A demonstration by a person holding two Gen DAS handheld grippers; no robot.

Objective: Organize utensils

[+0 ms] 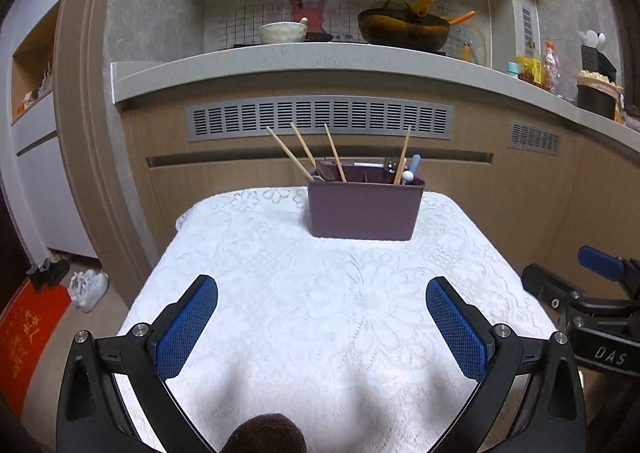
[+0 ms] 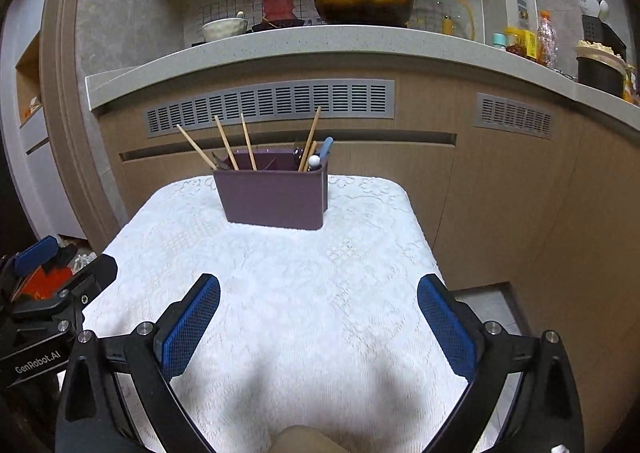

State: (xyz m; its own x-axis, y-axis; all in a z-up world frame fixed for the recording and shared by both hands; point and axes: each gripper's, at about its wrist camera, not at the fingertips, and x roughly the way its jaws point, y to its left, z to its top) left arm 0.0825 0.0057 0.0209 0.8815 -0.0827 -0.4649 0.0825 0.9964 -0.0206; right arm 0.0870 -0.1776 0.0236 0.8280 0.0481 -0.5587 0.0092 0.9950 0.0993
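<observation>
Purple utensil caddy point(image 1: 365, 209) stands at the far edge of the white lace tablecloth point(image 1: 320, 313), chopsticks point(image 1: 335, 152) upright inside. Nearer than the caddy, left gripper point(image 1: 322, 299) and right gripper point(image 2: 318, 297) hover, jaws spread wide, holding nothing.

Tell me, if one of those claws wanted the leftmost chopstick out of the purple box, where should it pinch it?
Probably near the top of the leftmost chopstick, coming from above and the left. It leans out left over the rim of the purple box, so its upper stretch stands free of the other sticks, while its lower end is buried inside. The open left gripper is nearer that side.
</observation>
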